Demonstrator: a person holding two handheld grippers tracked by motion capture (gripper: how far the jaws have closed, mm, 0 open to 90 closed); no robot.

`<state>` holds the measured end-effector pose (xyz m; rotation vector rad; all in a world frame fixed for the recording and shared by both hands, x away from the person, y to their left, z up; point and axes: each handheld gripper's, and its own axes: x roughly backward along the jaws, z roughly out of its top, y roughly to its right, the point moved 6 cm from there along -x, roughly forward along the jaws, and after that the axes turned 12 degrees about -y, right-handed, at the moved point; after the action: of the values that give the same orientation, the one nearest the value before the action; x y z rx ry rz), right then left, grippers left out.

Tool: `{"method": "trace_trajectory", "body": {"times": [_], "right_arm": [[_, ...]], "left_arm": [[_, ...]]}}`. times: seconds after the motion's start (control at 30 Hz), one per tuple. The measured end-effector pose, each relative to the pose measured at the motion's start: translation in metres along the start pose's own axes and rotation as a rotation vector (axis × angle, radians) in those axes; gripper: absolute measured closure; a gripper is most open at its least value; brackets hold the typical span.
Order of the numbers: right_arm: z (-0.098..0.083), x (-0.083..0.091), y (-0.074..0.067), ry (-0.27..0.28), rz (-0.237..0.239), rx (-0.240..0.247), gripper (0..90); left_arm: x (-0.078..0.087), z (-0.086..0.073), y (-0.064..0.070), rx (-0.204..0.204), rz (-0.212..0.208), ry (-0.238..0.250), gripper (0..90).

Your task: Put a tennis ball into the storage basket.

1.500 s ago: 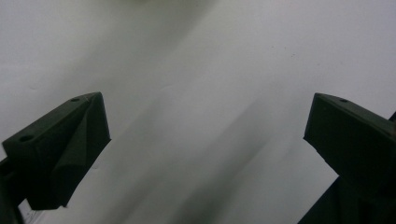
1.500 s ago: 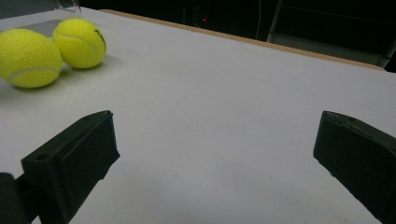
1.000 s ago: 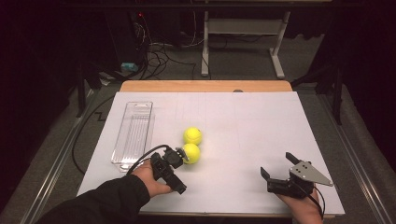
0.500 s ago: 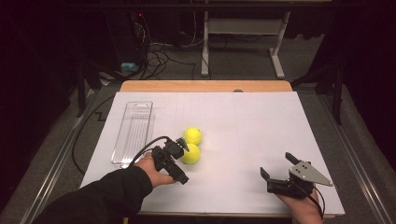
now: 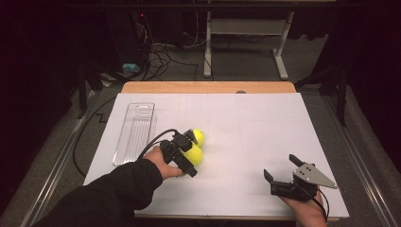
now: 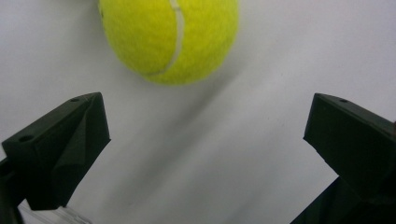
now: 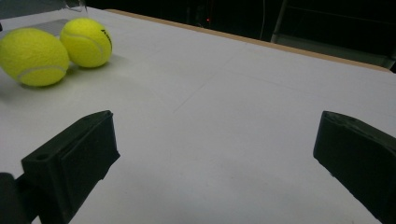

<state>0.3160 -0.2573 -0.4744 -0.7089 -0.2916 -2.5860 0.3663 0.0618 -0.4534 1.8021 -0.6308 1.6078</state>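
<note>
Two fuzzy yellow-green tennis balls sit touching each other on the white sheet that covers the desk (image 5: pixel 246 123), left of its middle. Nearest the left edge lies a clear, ribbed, oblong plastic tray (image 5: pixel 135 133), running lengthwise from the near side toward the far side, well apart from the desk's far wooden edge. Just to its right, a hand in a dark sleeve brings in the left gripper (image 5: pixel 188 153), angled toward the balls and hanging over the nearer tennis ball (image 5: pixel 195 155); the farther tennis ball (image 5: pixel 198 137) lies just behind it. In the left gripper view the fingers (image 6: pixel 65 144) stand spread wide, released, with bare white sheet between them and the nearer ball just beyond their tips, untouched. Well apart, by the near right corner of the desk, the right gripper (image 5: pixel 283 172) rests low over the sheet with its grey three-cornered plate on top. Its fingers (image 7: pixel 74 158) are likewise released and wide apart, grasping nothing, and its own view looks across the sheet to the two balls at far left.
</note>
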Motion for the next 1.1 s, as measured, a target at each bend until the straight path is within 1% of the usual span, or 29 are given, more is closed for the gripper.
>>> {"method": "trace_trajectory", "body": {"times": [0.03,0.1,0.2,0.3,0.33,0.37,0.53,0.6,0.7,0.73,0.77,0.83,0.93,0.97,1.03,1.1], "right_arm": [[0.0,0.0,0.0,0.001,0.0,0.0,0.0],[0.0,0.0,0.0,0.0,0.001,0.001,0.0],[0.0,0.0,0.0,0.001,0.001,0.002,0.0],[0.0,0.0,0.0,0.0,0.001,0.001,0.0],[0.0,0.0,0.0,-0.001,0.001,0.001,0.0],[0.0,0.0,0.0,-0.001,0.001,0.001,0.0],[0.0,0.0,0.0,0.0,-0.001,-0.001,0.0],[0.0,0.0,0.0,0.001,0.002,0.0,0.0],[0.0,0.0,0.001,-0.002,0.001,0.001,0.0],[0.0,0.0,0.0,-0.002,0.002,-0.001,0.0],[0.0,0.0,0.0,-0.002,0.002,0.002,0.0],[0.0,0.0,0.0,-0.002,0.001,0.004,0.0],[0.0,0.0,0.0,-0.003,0.002,0.005,0.0],[0.0,0.0,0.0,-0.003,0.001,0.005,0.0],[0.0,0.0,0.0,-0.002,0.002,0.004,0.0],[0.0,0.0,0.0,-0.003,0.001,0.006,0.0]], "left_arm": [[-0.001,0.003,0.0,0.006,0.004,0.001,0.8],[-0.001,0.007,-0.002,0.004,0.008,-0.013,0.8],[-0.002,0.011,-0.003,0.009,0.009,-0.017,0.6],[-0.004,0.019,-0.009,0.03,0.002,-0.026,0.6],[-0.004,0.019,-0.009,0.03,0.002,-0.026,0.7],[-0.006,0.023,-0.012,0.041,-0.004,-0.034,0.8],[-0.01,0.029,-0.017,0.061,-0.015,-0.045,2.8],[-0.013,0.032,-0.02,0.066,-0.028,-0.05,5.4],[-0.014,0.033,-0.022,0.07,-0.034,-0.047,10.2],[-0.015,0.034,-0.022,0.07,-0.047,-0.042,12.4],[-0.015,0.035,-0.022,0.072,-0.051,-0.037,14.3],[-0.015,0.036,-0.021,0.066,-0.065,-0.041,16.4],[-0.016,0.037,-0.021,0.064,-0.067,-0.043,23.5],[-0.017,0.037,-0.021,0.065,-0.058,-0.041,24.8],[-0.017,0.037,-0.022,0.064,-0.063,-0.042,25.6],[-0.017,0.037,-0.021,0.064,-0.057,-0.041,25.9]]}}
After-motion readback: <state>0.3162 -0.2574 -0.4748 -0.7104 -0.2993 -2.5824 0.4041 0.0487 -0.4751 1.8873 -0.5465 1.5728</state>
